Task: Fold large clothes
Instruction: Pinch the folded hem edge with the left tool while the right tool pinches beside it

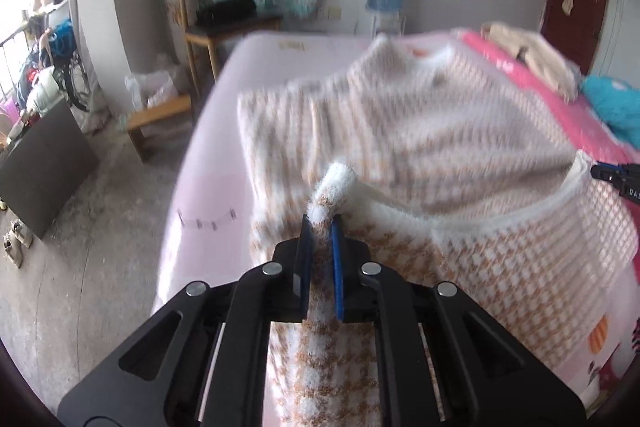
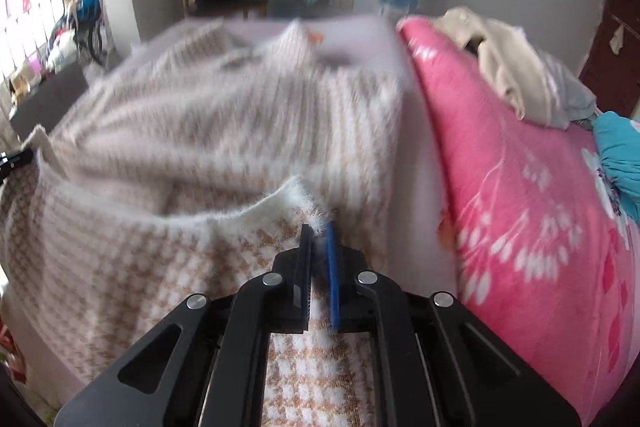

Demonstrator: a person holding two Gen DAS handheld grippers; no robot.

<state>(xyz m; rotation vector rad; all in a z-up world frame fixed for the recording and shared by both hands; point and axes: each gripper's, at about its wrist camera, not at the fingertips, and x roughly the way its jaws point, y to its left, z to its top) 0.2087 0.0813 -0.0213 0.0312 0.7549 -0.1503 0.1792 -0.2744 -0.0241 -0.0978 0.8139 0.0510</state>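
Both tongs clamped on fuzzy tan-and-white houndstooth sweater [image 1: 420, 115]: left gripper [image 1: 320, 223] pinches a white-edged corner, right gripper [image 2: 318, 229] the white hem; far half blurred, probably lifted off bed [image 1: 208, 155]

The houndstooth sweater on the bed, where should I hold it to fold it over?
Grip the sweater at its white ribbed hem, one corner per hand-held gripper, coming from the near bed edge. Left hand-held gripper and right hand-held gripper are already shut on that hem; it is the thickest, straightest edge and lifts the body evenly.
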